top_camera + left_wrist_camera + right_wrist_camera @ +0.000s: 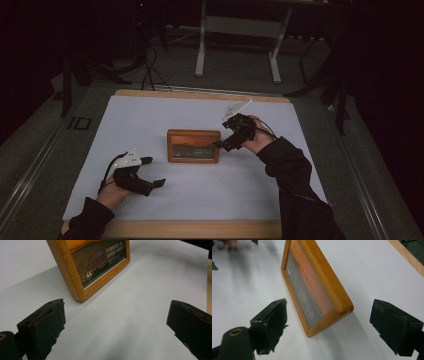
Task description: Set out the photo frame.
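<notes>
The wooden picture frame (193, 146) lay flat mid-bench, its small caption too dim to read. The right gripper (223, 145) hovered tilted at its right edge, fingers spread around the corner without touching; the left gripper (152, 171) rested nearby, fingers spread.

The left gripper (145, 172) sits near the bench's front left corner, held by a hand (111, 192) in a dark sleeve, jaws spread wide with nothing between them. The right gripper (223, 145) hangs right of the bench's centre, tilted down and leftward, jaws standing wide apart and pressing on nothing.
</notes>
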### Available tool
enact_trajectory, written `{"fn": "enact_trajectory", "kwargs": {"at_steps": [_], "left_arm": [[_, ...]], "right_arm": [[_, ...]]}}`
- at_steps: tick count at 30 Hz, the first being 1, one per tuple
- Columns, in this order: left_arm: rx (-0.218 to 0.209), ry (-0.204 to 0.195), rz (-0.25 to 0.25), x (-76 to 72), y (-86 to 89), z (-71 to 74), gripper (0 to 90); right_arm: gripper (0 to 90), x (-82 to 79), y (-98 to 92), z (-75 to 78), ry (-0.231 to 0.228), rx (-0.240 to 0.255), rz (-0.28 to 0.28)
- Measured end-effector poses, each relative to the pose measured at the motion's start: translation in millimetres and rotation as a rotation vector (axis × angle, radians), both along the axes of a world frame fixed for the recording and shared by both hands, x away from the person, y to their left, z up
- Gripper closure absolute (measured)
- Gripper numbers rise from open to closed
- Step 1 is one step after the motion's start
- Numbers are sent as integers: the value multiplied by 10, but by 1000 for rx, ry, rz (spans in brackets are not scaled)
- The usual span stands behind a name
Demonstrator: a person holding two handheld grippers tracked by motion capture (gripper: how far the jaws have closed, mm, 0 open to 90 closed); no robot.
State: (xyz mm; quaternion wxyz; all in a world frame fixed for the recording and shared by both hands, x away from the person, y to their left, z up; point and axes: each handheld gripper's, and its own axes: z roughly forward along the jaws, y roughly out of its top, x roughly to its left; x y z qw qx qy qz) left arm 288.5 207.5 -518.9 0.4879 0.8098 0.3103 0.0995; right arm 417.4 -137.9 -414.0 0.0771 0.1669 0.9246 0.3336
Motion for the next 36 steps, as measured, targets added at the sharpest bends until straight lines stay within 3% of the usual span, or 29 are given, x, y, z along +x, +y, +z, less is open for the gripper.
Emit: {"fn": "enact_trajectory", "kwargs": {"at_steps": [1,10,11,18,23,24,26,28,30,34,36], "left_arm": [[0,-4,-1,-8,3,3,24],[-4,-10,-1,-18,17,14,24],[-4,-12,-1,-19,20,14,24],[-5,-11,-1,-22,24,13,25],[-4,-12,-2,-27,24,15,24],[-4,-13,-2,-27,24,14,24],[-4,-11,-2,-28,23,11,24],[-5,-9,-2,-28,22,9,24],[1,-12,-5,-29,22,10,24],[-2,-11,-3,-31,27,8,25],[0,-12,-3,-36,30,7,24]], "right_arm": [[140,-74,-28,13,-12,23,-4],[139,-353,-120,-29,-40,69,-2],[139,-423,-158,-55,-42,96,-3],[140,-613,-248,-199,-43,143,-7],[143,-778,-347,-418,-44,207,-37],[143,-778,-347,-418,-44,207,-37],[151,-799,-372,-536,28,192,-22],[151,-807,-382,-572,39,194,-19],[152,-855,-403,-668,-3,186,-25],[152,-889,-427,-763,7,206,-40],[152,-929,-446,-834,-16,191,-54]]}}
